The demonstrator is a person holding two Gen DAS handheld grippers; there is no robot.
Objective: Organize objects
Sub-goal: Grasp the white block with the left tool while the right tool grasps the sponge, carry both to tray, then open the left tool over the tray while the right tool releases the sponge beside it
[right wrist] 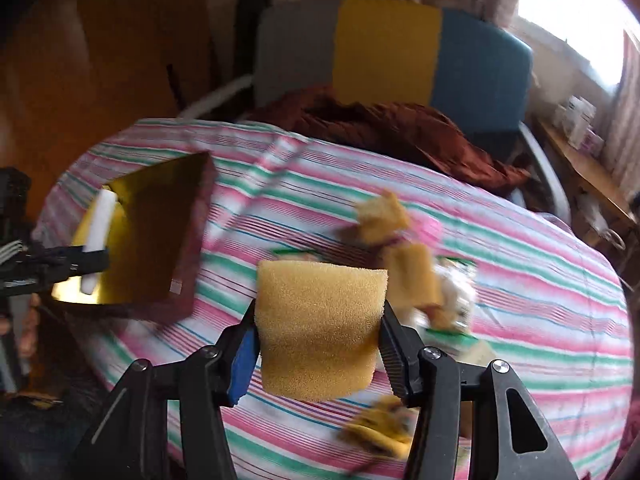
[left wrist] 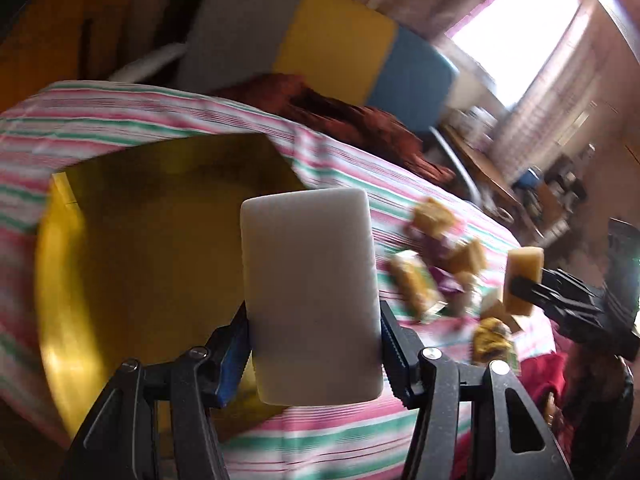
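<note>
Much of both views is smeared by motion blur, so the small pile (right wrist: pixel 416 280) of yellow sponge pieces and wrappers near the middle of the striped cloth (right wrist: pixel 520 264) cannot be sorted into separate items. The gold-lined box (left wrist: pixel 132 240) is cut off by the left gripper's frame in the left wrist view; its dark red outer wall shows only from the right wrist.

The left gripper (left wrist: pixel 312 336) is clamped on a white foam block (left wrist: pixel 310 292), fingers pressing both long sides, and holds it upright over the open box near the cloth's left edge. The right gripper (right wrist: pixel 318 340) is closed on a yellow sponge (right wrist: pixel 320 324), squeezed at its sides, raised above the cloth's near edge just in front of the pile.

A crumpled rust-brown cloth (right wrist: pixel 400 128) lies along the far edge, with a grey, yellow and blue chair back (right wrist: pixel 384 52) behind it. A bright window (left wrist: pixel 516 28) stands at the far right.
</note>
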